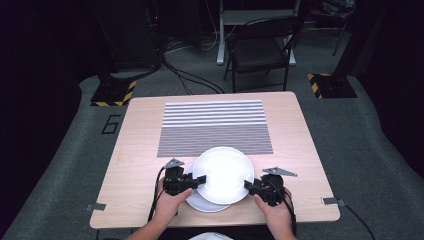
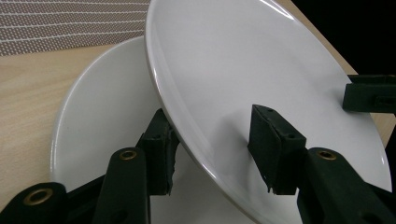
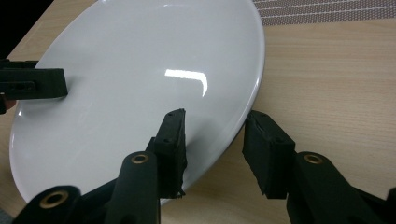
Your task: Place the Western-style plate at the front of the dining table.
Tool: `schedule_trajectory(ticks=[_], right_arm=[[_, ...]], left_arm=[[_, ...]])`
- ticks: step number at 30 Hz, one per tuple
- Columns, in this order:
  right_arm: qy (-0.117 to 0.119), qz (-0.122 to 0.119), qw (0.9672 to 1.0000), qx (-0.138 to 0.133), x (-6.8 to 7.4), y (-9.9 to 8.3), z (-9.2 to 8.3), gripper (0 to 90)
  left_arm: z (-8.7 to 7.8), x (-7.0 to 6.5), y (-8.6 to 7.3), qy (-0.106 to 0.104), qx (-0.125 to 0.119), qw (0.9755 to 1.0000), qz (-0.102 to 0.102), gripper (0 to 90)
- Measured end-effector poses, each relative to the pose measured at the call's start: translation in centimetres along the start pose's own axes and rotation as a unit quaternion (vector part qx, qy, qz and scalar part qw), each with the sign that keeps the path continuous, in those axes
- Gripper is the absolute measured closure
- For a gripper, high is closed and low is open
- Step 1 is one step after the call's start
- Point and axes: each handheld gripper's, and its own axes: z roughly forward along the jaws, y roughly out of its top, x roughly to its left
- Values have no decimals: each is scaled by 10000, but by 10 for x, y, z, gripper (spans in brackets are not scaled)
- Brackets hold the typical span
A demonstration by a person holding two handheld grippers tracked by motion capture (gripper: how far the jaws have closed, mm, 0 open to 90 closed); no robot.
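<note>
Item: upper white plate [image 1: 223, 172], glazed, rigid, likely slippery and breakable, lifted tilted above a second plate [image 1: 204, 202] at the bench's [image 1: 130, 150] near edge; my left gripper [image 1: 196, 181] and right gripper [image 1: 248, 185] straddle opposite rims, fingers not visibly clamped.

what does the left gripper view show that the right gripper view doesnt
Left gripper view: a second white plate lying on the table under the upper plate, with the left claw straddling the upper plate's rim. Right gripper view: the right claw straddling the opposite rim, and a bright glare spot on the plate. Both: the upper plate, the striped mat and the wooden table.
</note>
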Motion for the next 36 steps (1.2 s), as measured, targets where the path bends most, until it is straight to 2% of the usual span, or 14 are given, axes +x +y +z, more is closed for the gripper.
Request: schedule_trajectory(ticks=[18,26,36], right_arm=[[122,198,9997,-63,-1,4,3,619],[150,167,9997,-82,2,4,2,623],[140,166,9998,11,3,4,7,623]], left_arm=[[-2,5,4,9,19,10000,-25,544],[-2,7,5,42,49,10000,-11,544],[-1,9,7,139,65,9998,-121,543]])
